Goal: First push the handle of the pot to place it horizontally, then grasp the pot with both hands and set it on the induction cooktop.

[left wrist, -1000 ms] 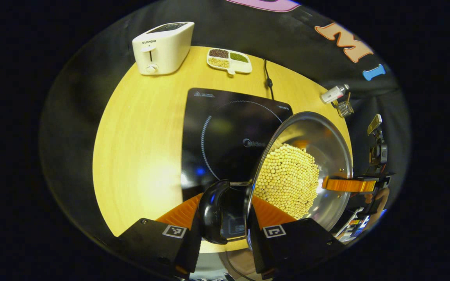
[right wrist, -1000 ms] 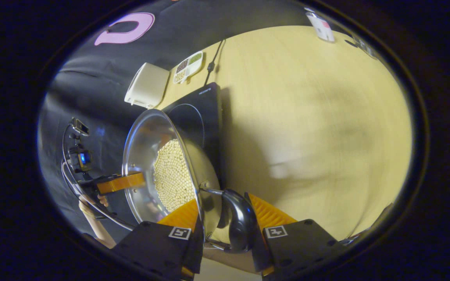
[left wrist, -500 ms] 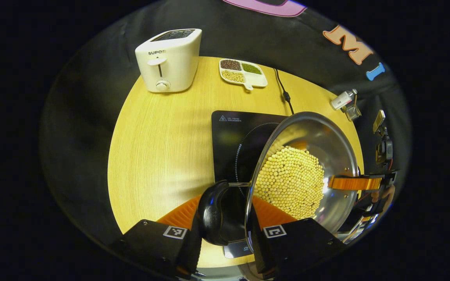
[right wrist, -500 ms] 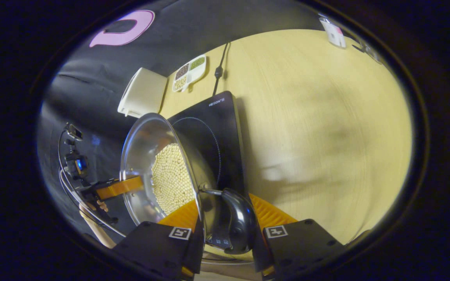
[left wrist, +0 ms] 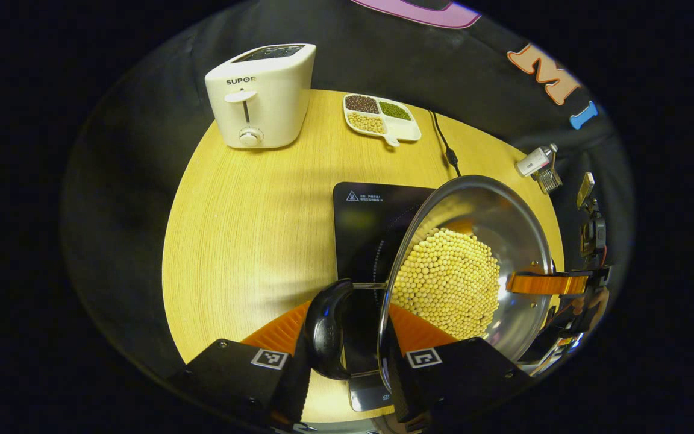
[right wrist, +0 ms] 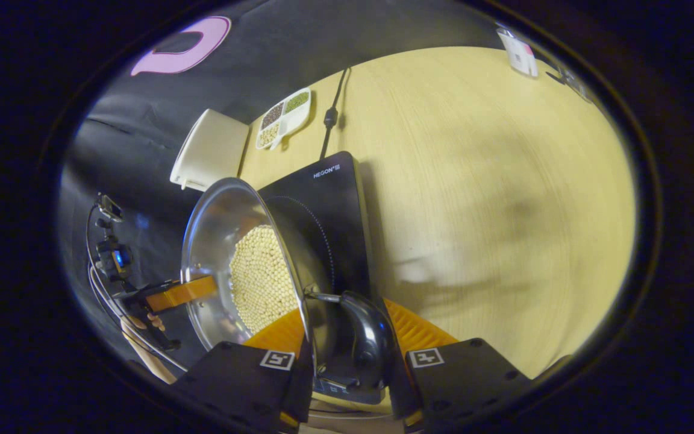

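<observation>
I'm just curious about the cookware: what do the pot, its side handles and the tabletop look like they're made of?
Pot: polished metal, probably stainless steel, given its mirror-like wall. Handle: glossy black, likely plastic, showing sharp highlights. Table: pale wood or wood-look laminate, with fine straight grain; which one is unclear.

One pot [left wrist: 473, 265], one cooktop [left wrist: 362, 223], one toaster [left wrist: 261, 86].

The pot [left wrist: 473, 265] hides much of the induction cooktop [left wrist: 365, 229]; its markings are too small to tell.
</observation>
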Action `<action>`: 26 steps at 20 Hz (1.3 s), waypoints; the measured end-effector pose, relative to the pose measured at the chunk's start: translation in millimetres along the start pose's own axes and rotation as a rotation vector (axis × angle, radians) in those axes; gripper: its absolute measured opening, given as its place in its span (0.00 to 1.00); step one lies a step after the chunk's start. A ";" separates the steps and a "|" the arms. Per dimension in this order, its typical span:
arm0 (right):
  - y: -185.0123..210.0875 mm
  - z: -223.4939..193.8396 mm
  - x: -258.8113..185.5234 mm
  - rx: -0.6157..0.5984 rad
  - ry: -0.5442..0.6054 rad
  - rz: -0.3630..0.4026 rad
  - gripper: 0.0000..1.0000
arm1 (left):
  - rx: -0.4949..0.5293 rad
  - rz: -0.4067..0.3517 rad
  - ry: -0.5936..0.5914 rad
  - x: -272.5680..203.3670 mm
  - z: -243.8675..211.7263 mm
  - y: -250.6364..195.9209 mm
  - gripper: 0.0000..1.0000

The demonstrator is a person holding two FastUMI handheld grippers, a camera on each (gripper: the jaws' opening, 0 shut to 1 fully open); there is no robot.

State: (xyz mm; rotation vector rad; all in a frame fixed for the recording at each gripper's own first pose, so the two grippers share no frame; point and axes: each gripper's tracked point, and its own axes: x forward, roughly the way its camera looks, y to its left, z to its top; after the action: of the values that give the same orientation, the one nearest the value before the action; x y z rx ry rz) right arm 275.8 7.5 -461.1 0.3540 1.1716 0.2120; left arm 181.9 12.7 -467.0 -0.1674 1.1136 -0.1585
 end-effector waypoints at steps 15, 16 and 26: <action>1.2 7.0 1.7 0.002 -0.033 0.000 0.51 | 0.008 0.012 0.017 0.8 -7.5 0.3 0.62; 0.4 14.9 -0.5 0.005 -0.054 0.000 0.57 | 0.019 0.034 0.003 -0.8 -4.2 4.2 0.68; 13.9 54.5 -89.2 -0.127 -0.425 -0.001 0.99 | 0.017 0.172 -0.442 -66.9 46.2 6.8 0.97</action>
State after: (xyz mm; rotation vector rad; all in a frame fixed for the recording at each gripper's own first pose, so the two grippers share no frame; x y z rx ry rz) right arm 292.8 -19.1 -360.4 0.2695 0.7356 0.1975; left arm 194.9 35.9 -389.8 -0.0844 0.6818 0.0240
